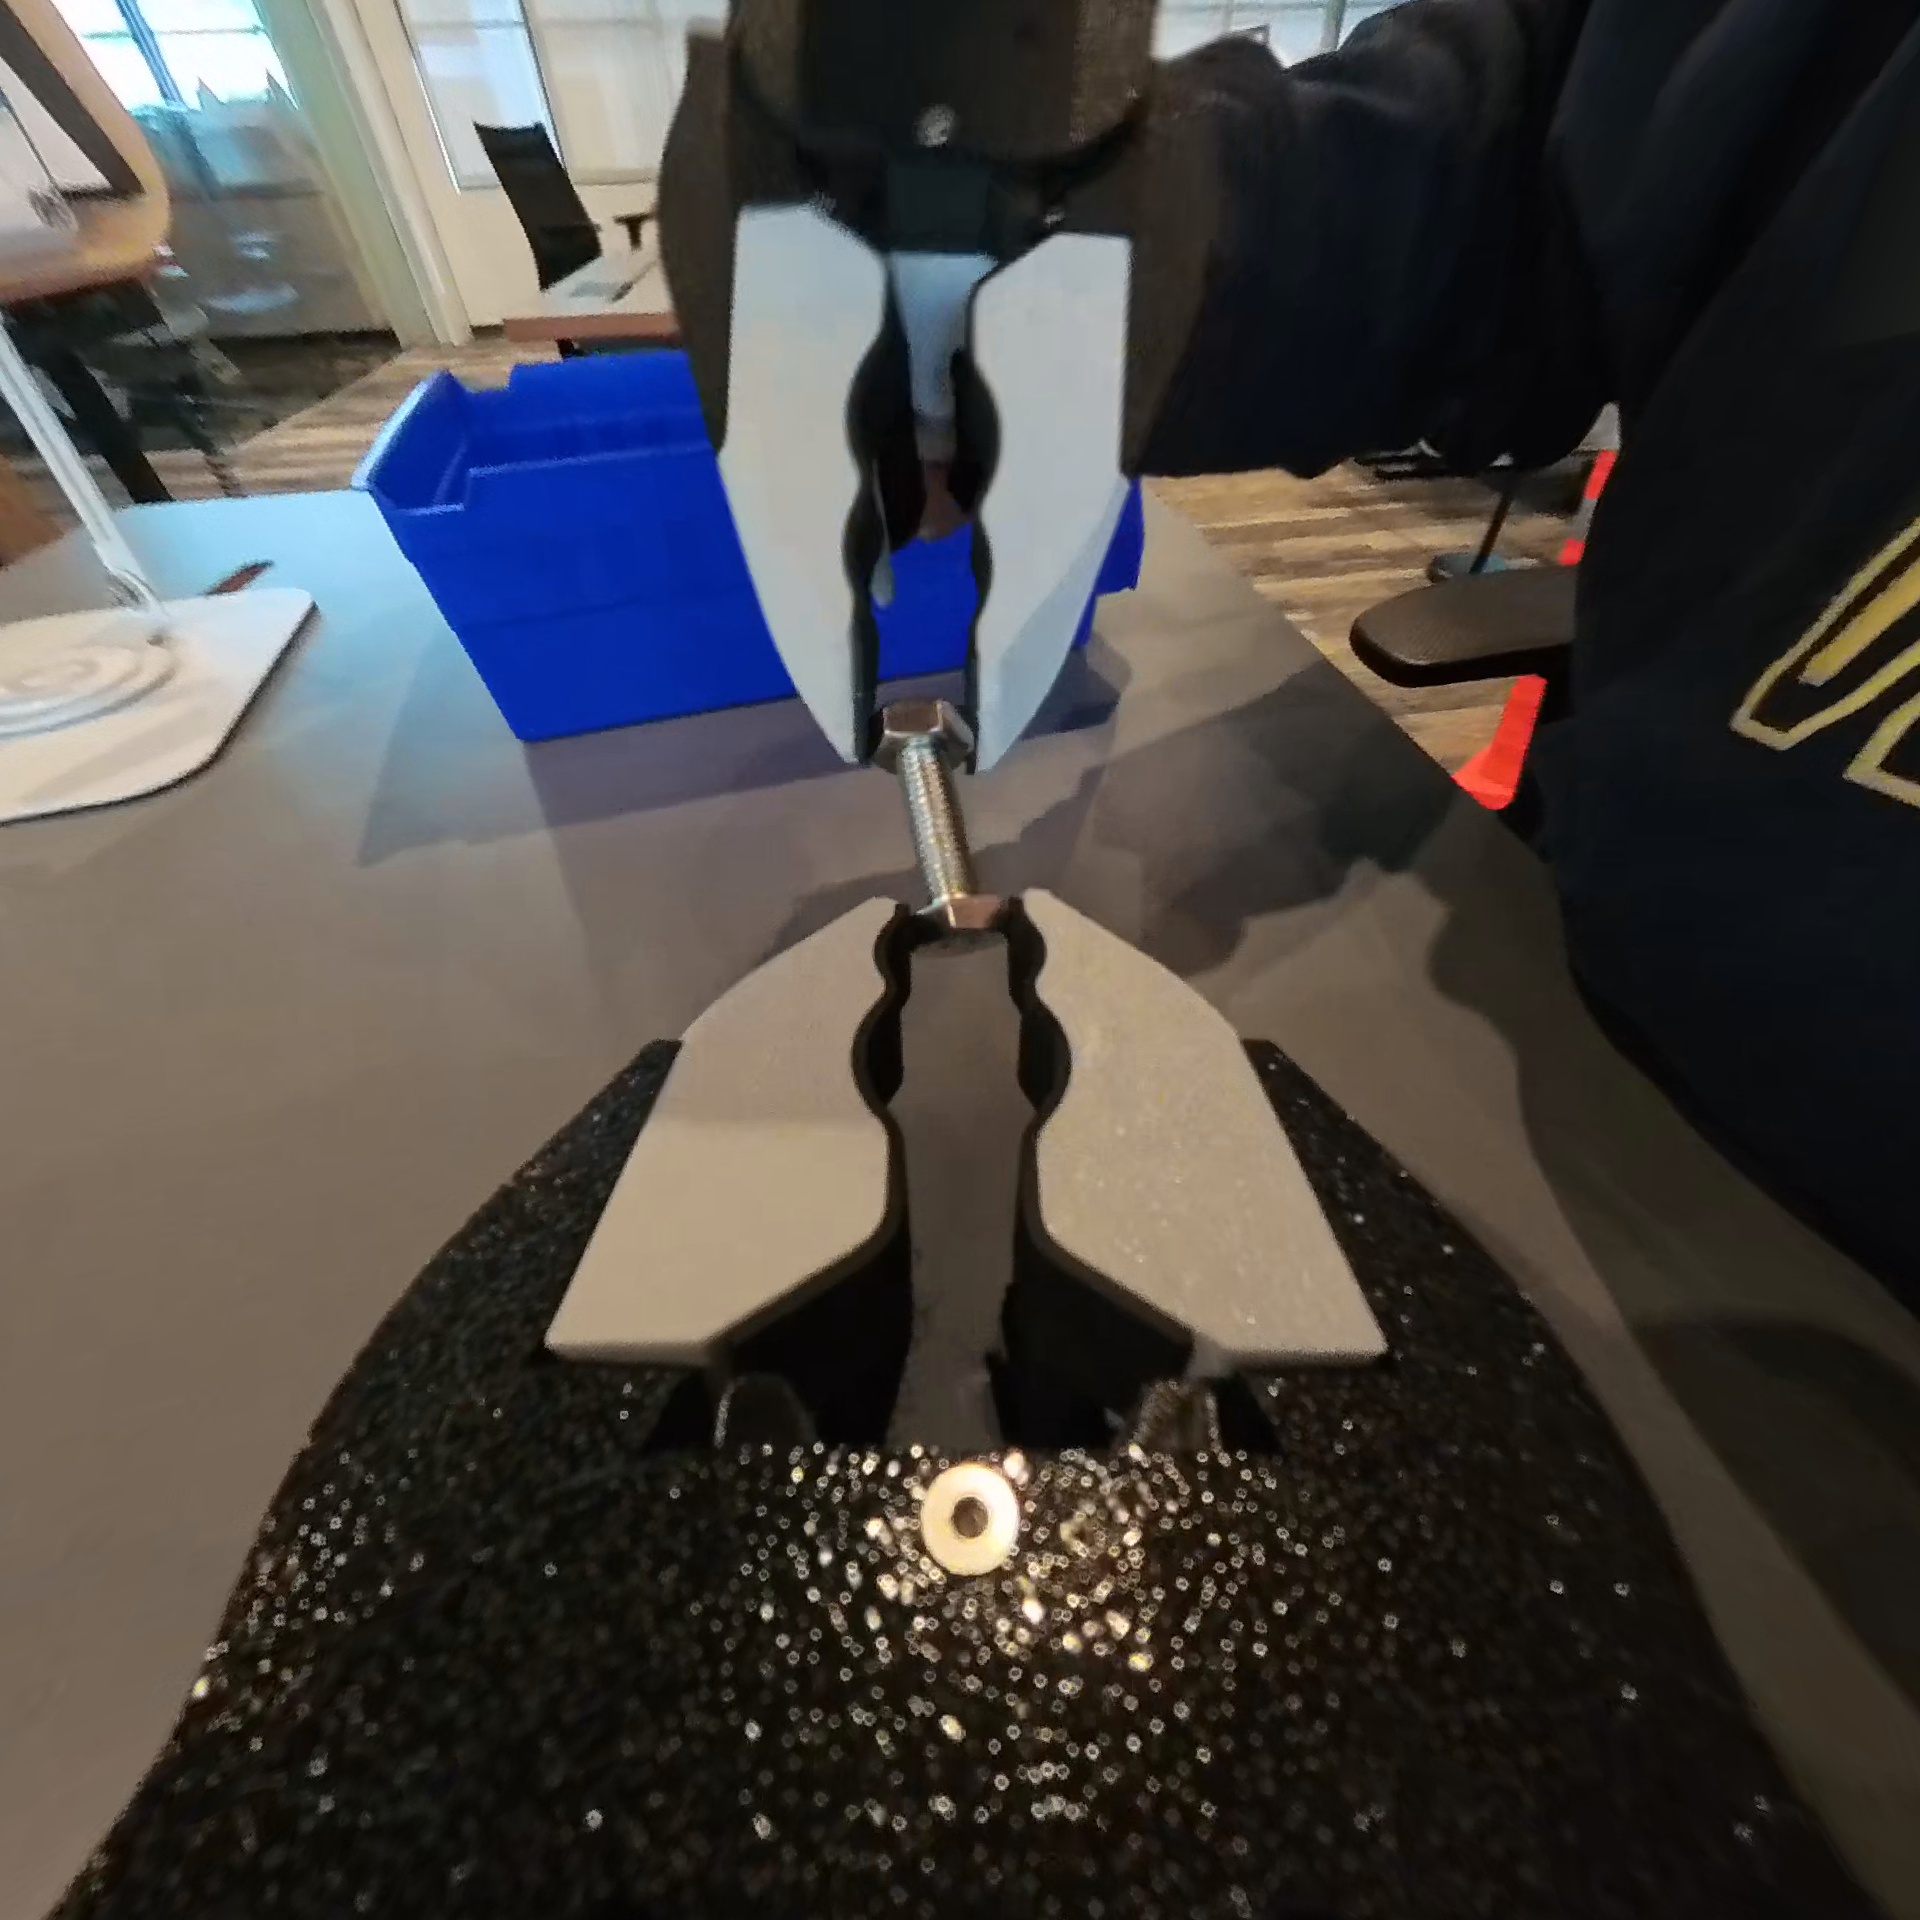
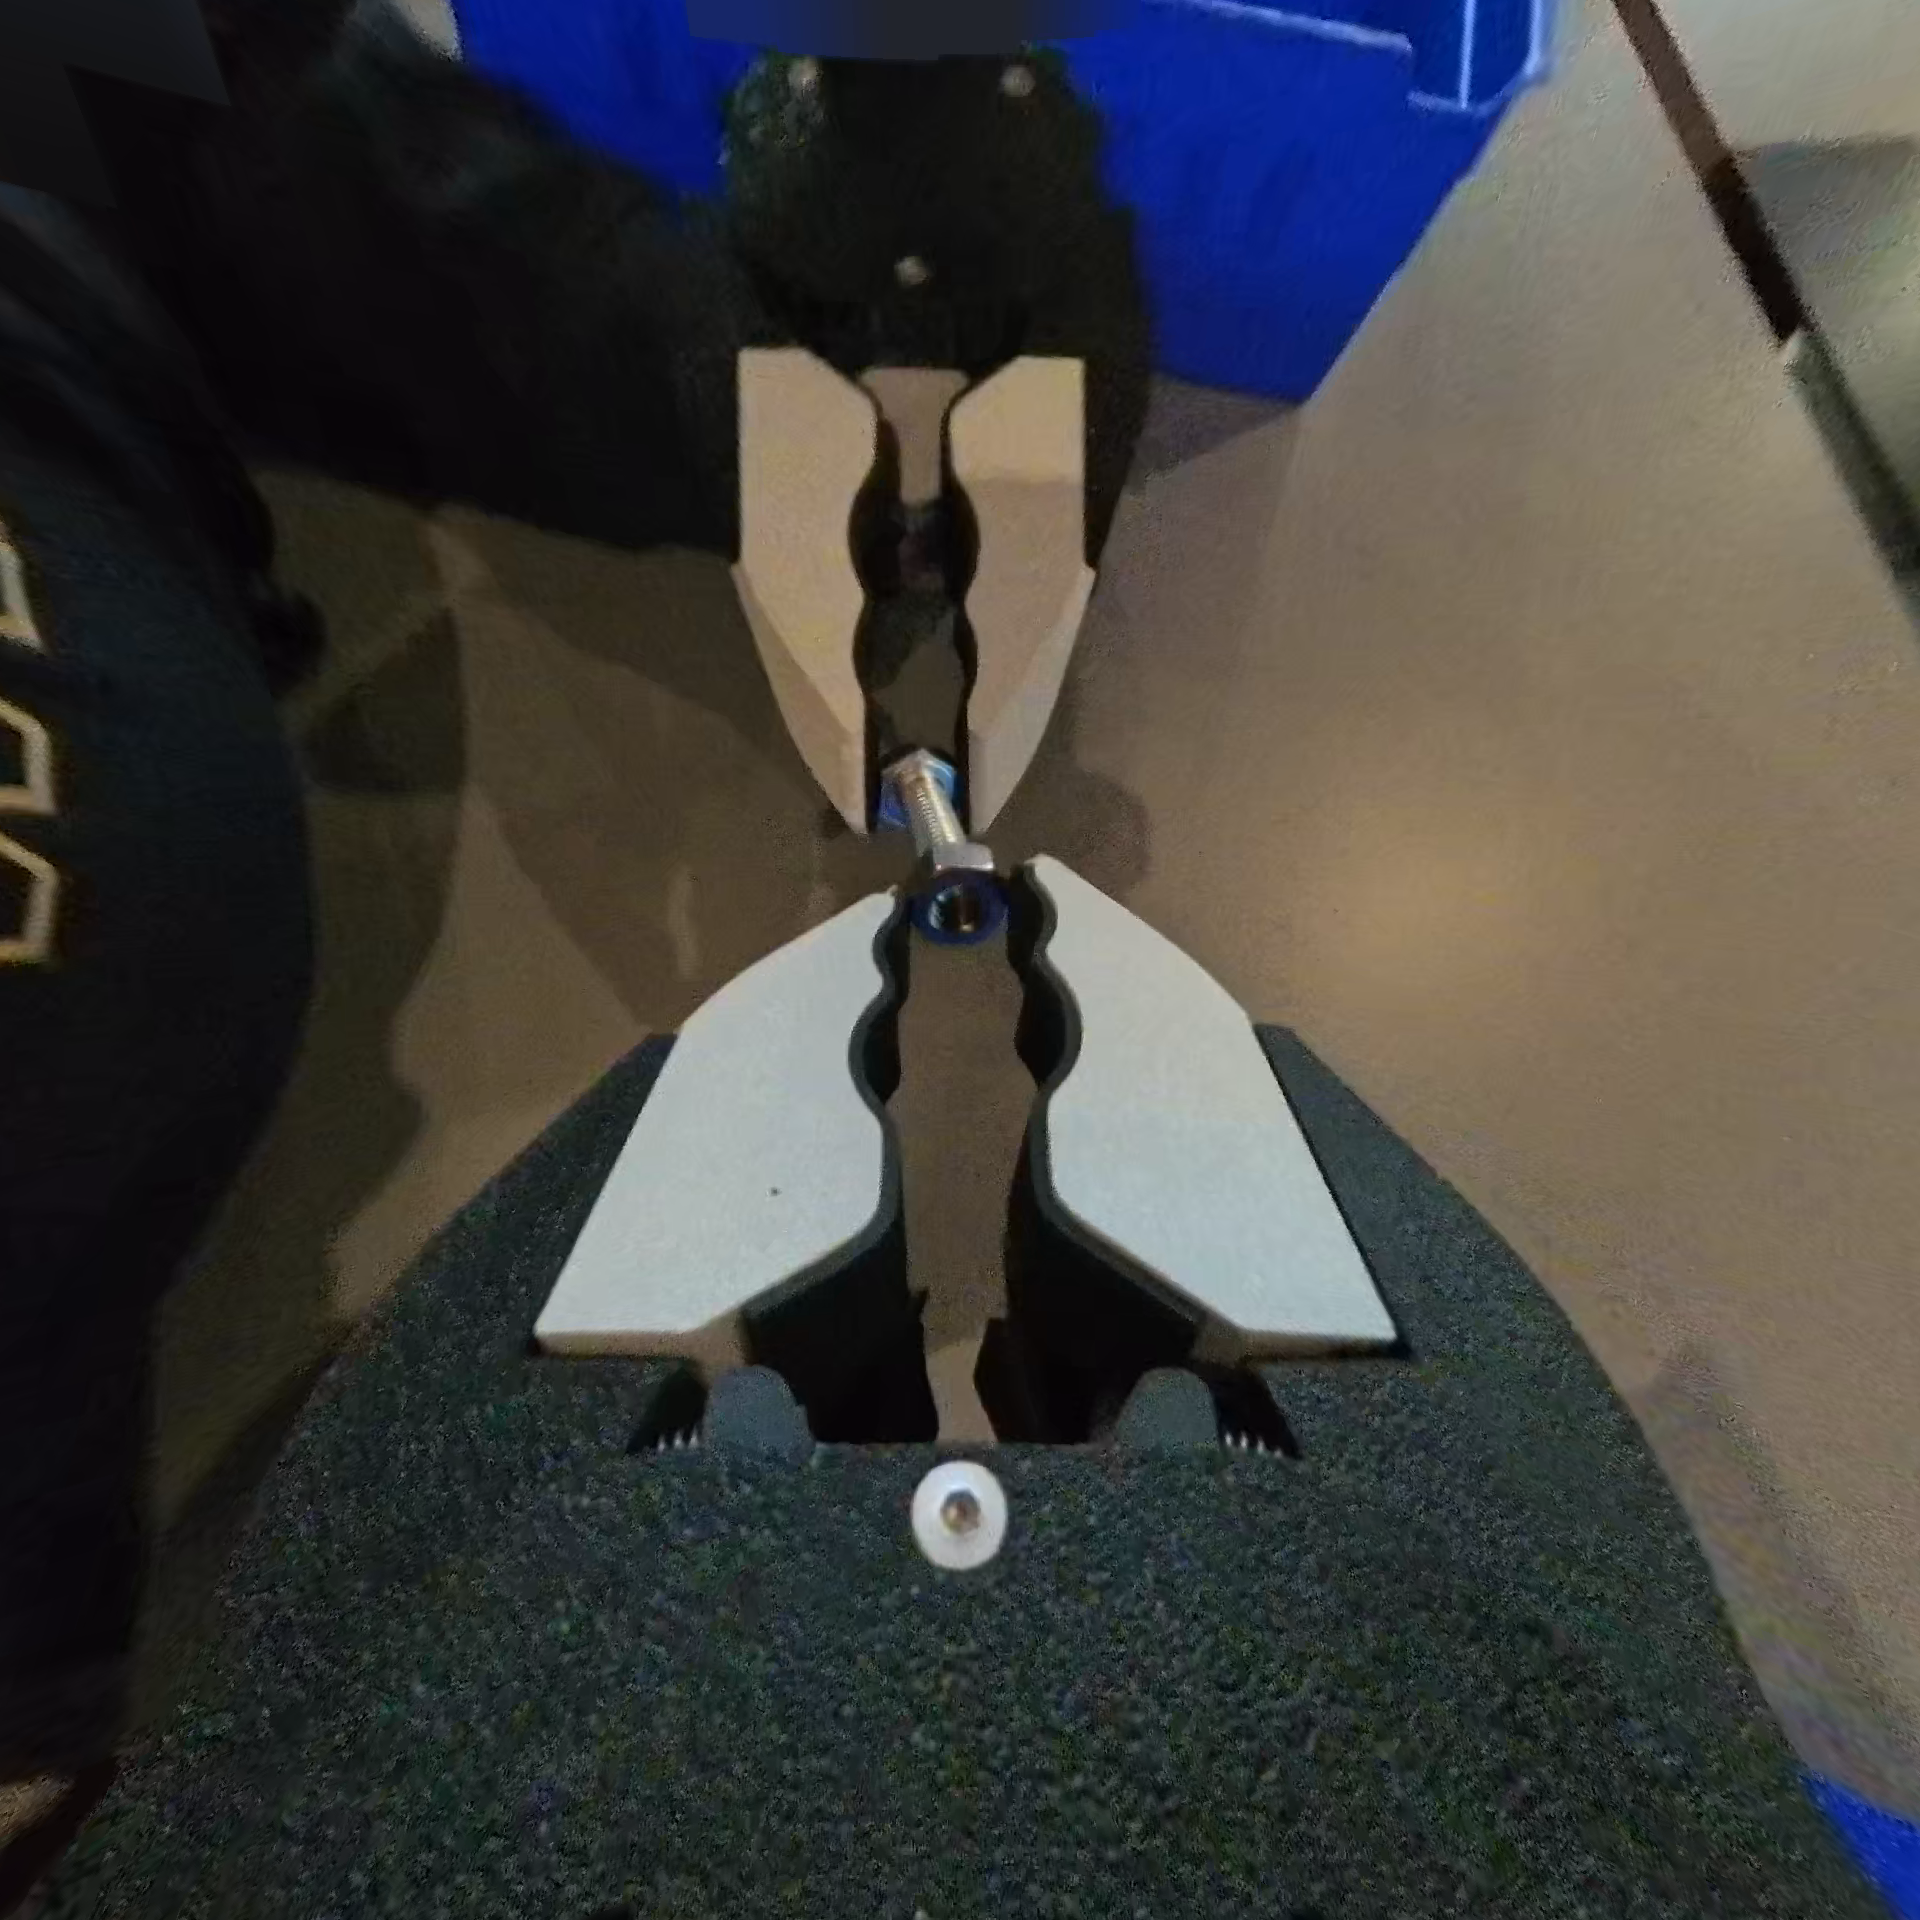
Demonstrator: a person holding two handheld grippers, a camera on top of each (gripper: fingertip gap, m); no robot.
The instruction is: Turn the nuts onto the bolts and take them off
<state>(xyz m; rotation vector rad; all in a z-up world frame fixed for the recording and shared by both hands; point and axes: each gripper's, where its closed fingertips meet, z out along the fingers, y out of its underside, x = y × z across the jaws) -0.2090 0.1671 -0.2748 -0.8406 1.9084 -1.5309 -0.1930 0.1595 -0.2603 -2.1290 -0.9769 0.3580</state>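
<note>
Between grey, wavy-edged fingers, our left claw [image 1: 956, 916] gripped the hexagonal head of the threaded steel bolt [image 1: 940, 821]. Our right claw [image 2: 956, 906] pinched the nut [image 2: 961, 862] at its tip, above the smooth table [image 1: 416, 1039].

A silver threaded bolt [image 1: 937, 821] spans midair above the table, a hex nut [image 2: 951, 912] at one end.

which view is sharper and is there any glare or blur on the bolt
Left wrist view: bolt threads crisp, sparkly glare on the left hand-held gripper body, background soft. Right wrist view: dimmer, warm cast, smeary, bolt slightly blurred at the right hand-held gripper.
</note>
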